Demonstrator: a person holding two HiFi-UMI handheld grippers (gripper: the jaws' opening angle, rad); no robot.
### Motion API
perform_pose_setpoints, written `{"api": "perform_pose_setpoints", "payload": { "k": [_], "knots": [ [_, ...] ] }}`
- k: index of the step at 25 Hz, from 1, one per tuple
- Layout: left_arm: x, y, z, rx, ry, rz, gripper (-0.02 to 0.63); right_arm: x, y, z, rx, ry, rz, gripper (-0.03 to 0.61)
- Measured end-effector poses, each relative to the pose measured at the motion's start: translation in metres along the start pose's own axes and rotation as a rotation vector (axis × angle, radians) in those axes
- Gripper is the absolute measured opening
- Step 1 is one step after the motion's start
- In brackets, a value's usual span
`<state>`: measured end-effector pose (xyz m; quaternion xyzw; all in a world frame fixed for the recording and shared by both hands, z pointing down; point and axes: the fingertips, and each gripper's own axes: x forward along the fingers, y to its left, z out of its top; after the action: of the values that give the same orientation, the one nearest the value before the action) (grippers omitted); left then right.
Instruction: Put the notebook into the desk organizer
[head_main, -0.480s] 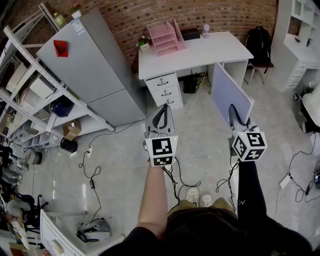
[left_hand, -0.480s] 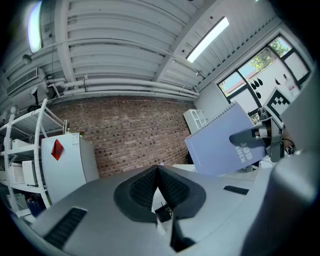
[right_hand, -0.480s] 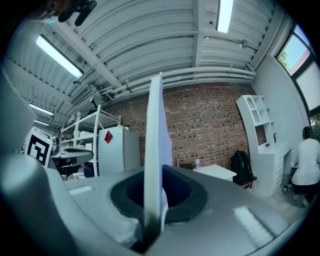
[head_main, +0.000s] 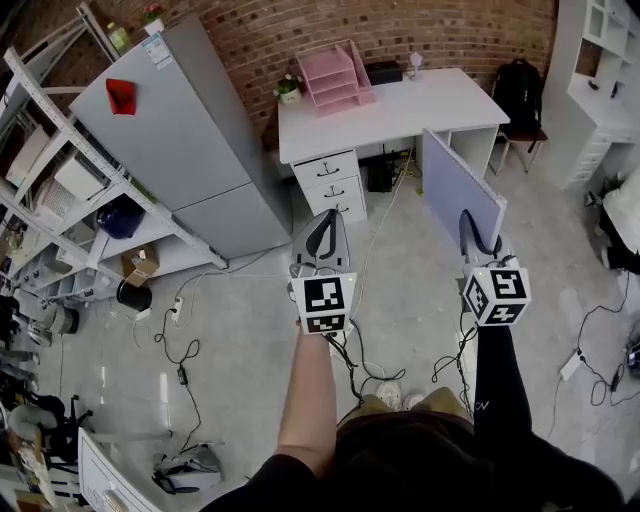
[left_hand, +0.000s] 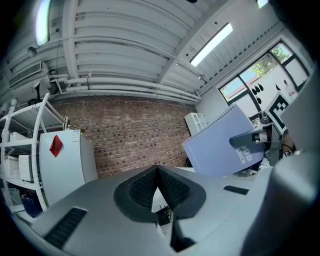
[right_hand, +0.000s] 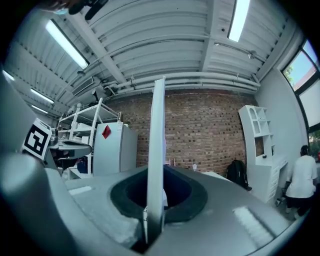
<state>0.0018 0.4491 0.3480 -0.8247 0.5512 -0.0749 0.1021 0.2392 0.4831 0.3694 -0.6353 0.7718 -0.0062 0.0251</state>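
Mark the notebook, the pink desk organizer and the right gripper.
notebook (head_main: 458, 185), head view, middle of its cover.
pink desk organizer (head_main: 335, 75), head view, its front trays.
right gripper (head_main: 470, 222), head view, between the jaw tips, at the notebook's edge.

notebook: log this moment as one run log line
right gripper: shut on notebook, clamped by its edge | left gripper: shut, empty | desk organizer: on desk ahead | step: notebook not yet placed

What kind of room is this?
Probably an office or workroom. A white desk with a pink desk organizer on it stands against a brick wall, and tall metal shelves hold boxes and other stored things.
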Motion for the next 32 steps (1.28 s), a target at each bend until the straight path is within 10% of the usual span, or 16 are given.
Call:
{"api": "perform_pose_setpoints", "payload": {
  "k": [16,32],
  "knots": [
    [0.042,0.031,-0.017,-0.015,-0.005,0.008,0.008,0.052,0.003,-0.005,-0.012,-0.05,-0.007,0.029],
    [0.202,0.059,-0.014,-0.001,-0.024,0.057,0.008,0.215,-0.068,-0.004,0.027,-0.069,0.056,0.029]
  ]
}}
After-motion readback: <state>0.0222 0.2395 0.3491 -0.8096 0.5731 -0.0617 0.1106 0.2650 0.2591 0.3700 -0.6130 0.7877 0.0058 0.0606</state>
